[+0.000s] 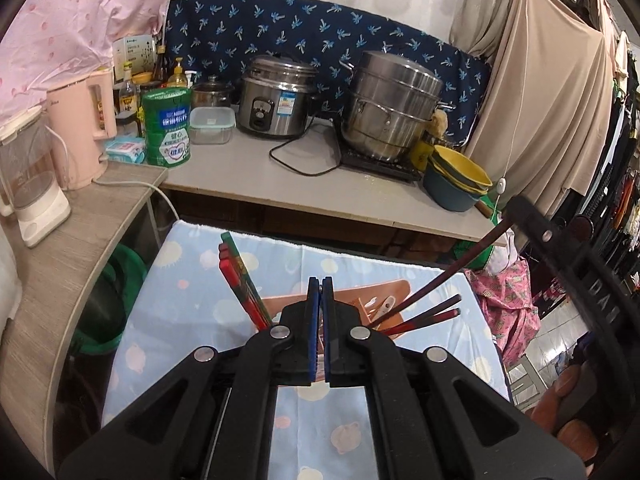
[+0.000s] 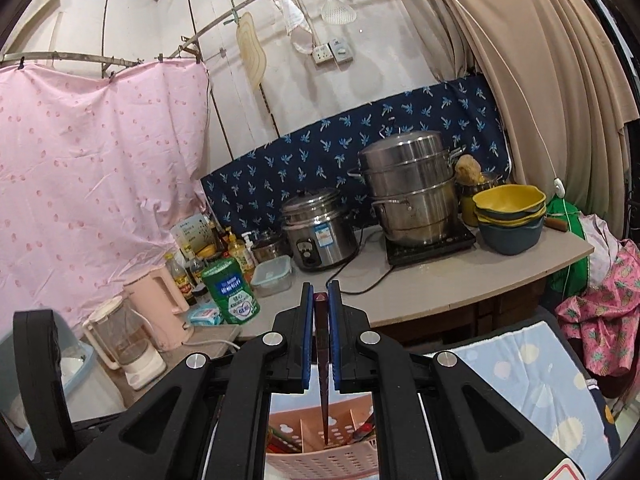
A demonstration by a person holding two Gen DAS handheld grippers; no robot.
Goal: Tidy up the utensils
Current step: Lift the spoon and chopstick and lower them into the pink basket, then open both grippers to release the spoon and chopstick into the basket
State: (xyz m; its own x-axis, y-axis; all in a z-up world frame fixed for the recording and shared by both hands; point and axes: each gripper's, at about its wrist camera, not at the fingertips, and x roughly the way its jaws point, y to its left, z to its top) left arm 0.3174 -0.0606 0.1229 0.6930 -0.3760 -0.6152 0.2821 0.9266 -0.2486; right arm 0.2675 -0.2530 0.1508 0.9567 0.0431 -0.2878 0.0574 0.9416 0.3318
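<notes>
My right gripper (image 2: 321, 294) is shut on a dark brown chopstick (image 2: 322, 380), held upright with its tip down in a compartment of the pink utensil basket (image 2: 320, 460). The same chopstick shows in the left wrist view (image 1: 440, 276), slanting from the right gripper's finger (image 1: 532, 216) down into the basket (image 1: 394, 292). My left gripper (image 1: 321, 284) is shut and empty, just above the basket. Red and green chopsticks (image 1: 238, 280) lean out of the basket's left side. Dark red chopsticks (image 1: 432, 314) and a white utensil (image 1: 386, 304) lie in its right side.
The basket stands on a small table with a blue patterned cloth (image 1: 192, 320). Behind it a counter (image 1: 280, 184) holds a rice cooker (image 1: 276, 96), a steel steamer pot (image 1: 392, 108), stacked bowls (image 1: 456, 180), a green tin (image 1: 167, 126), a pink kettle (image 1: 82, 128) and a blender (image 1: 32, 184).
</notes>
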